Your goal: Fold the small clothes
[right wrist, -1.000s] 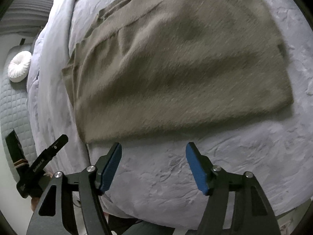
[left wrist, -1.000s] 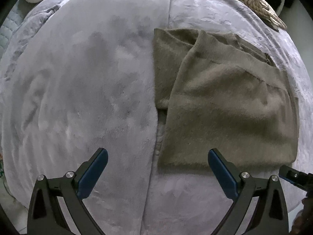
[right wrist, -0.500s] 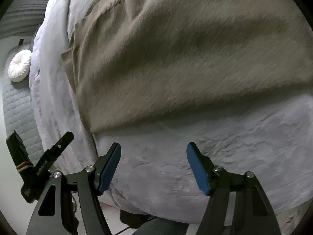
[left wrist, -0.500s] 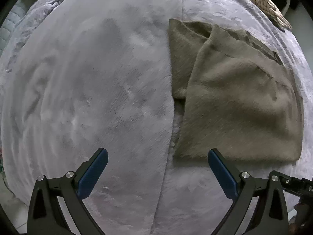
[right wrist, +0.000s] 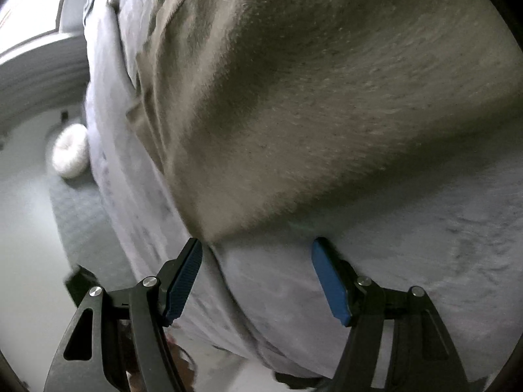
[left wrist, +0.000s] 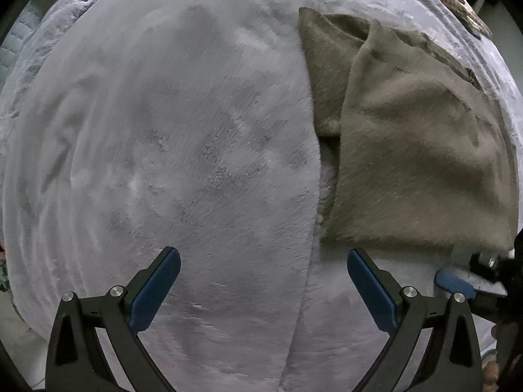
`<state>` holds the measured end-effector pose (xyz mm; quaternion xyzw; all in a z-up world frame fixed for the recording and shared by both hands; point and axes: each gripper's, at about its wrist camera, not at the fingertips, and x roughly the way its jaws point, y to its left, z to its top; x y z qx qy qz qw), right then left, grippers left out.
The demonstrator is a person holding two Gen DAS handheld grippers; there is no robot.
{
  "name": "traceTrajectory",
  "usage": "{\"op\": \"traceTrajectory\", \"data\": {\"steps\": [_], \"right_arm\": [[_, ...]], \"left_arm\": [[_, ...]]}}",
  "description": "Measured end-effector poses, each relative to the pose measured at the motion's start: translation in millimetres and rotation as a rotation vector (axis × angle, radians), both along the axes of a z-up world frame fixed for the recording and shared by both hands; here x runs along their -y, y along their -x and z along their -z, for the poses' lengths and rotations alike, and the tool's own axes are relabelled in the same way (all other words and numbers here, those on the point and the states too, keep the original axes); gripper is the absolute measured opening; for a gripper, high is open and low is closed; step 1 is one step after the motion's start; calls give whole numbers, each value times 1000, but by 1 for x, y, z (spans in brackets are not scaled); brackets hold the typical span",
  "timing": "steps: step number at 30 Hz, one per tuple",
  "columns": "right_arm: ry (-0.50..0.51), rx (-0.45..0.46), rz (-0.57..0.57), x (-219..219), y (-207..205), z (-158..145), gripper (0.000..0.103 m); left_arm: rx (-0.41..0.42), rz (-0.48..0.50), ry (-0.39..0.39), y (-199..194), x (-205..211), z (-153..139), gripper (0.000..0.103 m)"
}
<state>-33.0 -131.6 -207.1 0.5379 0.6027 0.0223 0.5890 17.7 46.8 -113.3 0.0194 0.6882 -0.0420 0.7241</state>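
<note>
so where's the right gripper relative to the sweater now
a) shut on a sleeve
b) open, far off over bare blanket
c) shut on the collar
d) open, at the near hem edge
d: the right gripper has its jaws spread apart, with the near hem of the brown sweater lying just past its fingertips on the grey blanket.

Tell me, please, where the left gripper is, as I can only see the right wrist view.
Observer: The left gripper is open above bare blanket; the sweater lies off to its right.
Operator: Thank you. Is the sweater folded at all?
Observer: Yes, a lighter top layer lies over a darker one, and its ribbed edge is at the far end.
</note>
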Motion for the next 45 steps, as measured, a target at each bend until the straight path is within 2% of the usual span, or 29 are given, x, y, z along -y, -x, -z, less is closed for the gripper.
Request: {"op": "traceTrajectory", "data": {"steps": [10, 16, 21, 22, 23, 25, 27, 30, 34, 41, 43, 45], "right_arm": [[-90, 55, 123, -6, -12, 13, 73], [-186, 78, 214, -15, -19, 25, 75], [-247, 74, 268, -14, -17, 35, 75], [-253, 62, 276, -14, -16, 38, 70], [-255, 51, 277, -11, -13, 40, 45], [-242, 20, 259, -9, -13, 45, 9], [-254, 56, 250, -6, -16, 43, 9], [-264, 166, 209, -2, -25, 22, 8], [-268, 265, 151, 9, -35, -5, 8], [-253, 279, 103, 13, -43, -16, 8], [-242, 264, 71, 10, -43, -16, 8], [-246, 254, 59, 6, -45, -13, 8]], "left_arm": [[-12, 8, 15, -1, -4, 16, 102], [-17, -6, 24, -3, -10, 25, 102], [-18, -21, 78, -6, -16, 26, 102], [-21, -26, 95, -8, -18, 26, 102], [-27, -35, 122, -9, -20, 26, 102], [-37, -52, 156, -13, -24, 26, 102], [-43, -72, 201, -19, -28, 27, 102], [-54, -87, 303, -28, -27, 26, 102], [-105, -101, 508, -45, -20, 32, 102], [-190, -142, 747, -87, 11, 56, 102], [-207, -158, 795, -96, 19, 61, 102], [-210, -162, 803, -109, 27, 63, 102]]}}
